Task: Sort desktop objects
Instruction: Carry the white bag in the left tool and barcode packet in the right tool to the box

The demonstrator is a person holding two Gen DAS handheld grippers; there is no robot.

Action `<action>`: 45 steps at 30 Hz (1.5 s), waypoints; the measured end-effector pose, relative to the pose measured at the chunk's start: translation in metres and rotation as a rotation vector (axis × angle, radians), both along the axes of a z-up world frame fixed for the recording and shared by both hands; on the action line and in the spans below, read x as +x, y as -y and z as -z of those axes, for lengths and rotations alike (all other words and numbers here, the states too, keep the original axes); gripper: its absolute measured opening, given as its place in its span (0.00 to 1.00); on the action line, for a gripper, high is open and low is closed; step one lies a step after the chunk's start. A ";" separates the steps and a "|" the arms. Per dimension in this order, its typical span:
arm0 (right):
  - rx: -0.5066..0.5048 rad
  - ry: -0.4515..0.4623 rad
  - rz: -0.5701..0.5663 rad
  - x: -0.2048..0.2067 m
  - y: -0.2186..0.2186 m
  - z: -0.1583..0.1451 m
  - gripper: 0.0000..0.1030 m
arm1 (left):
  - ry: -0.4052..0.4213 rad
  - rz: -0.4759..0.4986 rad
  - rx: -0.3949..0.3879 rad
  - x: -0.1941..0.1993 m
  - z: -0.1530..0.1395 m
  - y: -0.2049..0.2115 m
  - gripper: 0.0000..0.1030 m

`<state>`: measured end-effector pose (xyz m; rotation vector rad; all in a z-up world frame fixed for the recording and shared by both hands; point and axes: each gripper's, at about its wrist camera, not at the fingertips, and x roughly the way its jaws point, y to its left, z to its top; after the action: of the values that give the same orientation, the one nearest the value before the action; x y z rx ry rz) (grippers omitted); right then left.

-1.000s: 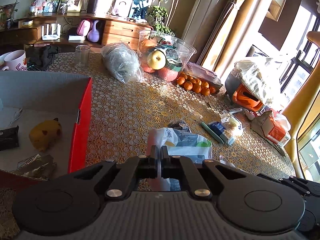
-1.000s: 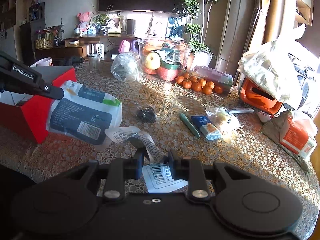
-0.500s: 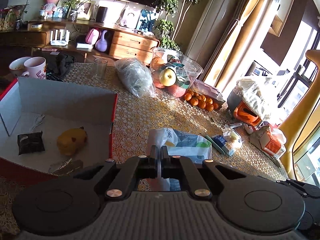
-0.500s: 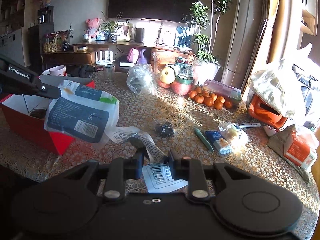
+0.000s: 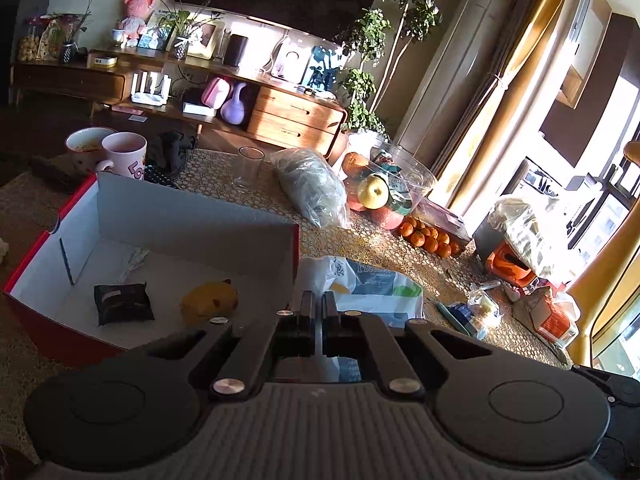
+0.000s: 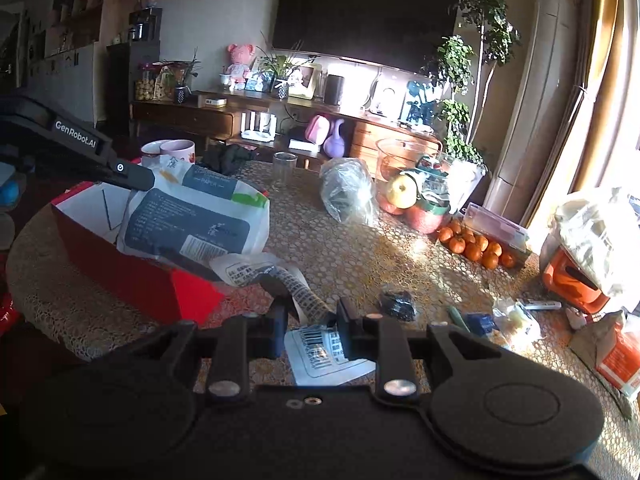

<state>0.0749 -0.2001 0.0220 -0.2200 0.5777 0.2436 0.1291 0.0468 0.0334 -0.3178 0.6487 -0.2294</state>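
Note:
My left gripper [image 5: 319, 300] is shut on the edge of a white and blue paper pack [image 5: 376, 289], lifted off the table. In the right wrist view the same left gripper [image 6: 146, 180] holds that pack [image 6: 192, 220] over the right end of the red box [image 6: 132, 280]. The box [image 5: 192, 220] has a white inside holding a dark packet [image 5: 122, 303] and a yellow toy [image 5: 210, 300]. My right gripper [image 6: 312, 314] is shut on a crumpled white wrapper with a barcode [image 6: 328, 354], held in the air just right of the box.
On the lace tablecloth lie a small black item [image 6: 396, 305], a green pen [image 6: 458, 317] and a blue packet [image 6: 482, 322]. Further back stand a glass [image 6: 284, 169], a plastic bag [image 6: 346, 190], a fruit bowl [image 6: 412, 188], oranges [image 6: 472, 246] and two mugs [image 5: 120, 154].
Both grippers have risen and drifted left toward the red box, each keeping its load. The pack now hangs over the box's right end, and more of the box's inside shows.

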 end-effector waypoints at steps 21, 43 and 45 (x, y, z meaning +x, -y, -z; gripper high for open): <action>-0.036 0.046 -0.188 0.037 -0.092 -0.017 0.25 | 0.028 -0.142 0.033 0.005 -0.008 -0.083 0.02; -0.090 0.014 -0.254 0.090 -0.143 0.000 0.25 | -0.010 -0.254 0.107 0.051 0.014 -0.131 0.02; -0.091 0.001 -0.260 0.095 -0.146 0.003 0.25 | -0.017 -0.259 0.116 0.056 0.018 -0.134 0.02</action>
<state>0.1703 -0.0543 0.0187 -0.3838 0.5592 0.4692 0.1848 0.1806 0.0157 -0.2886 0.6278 0.0589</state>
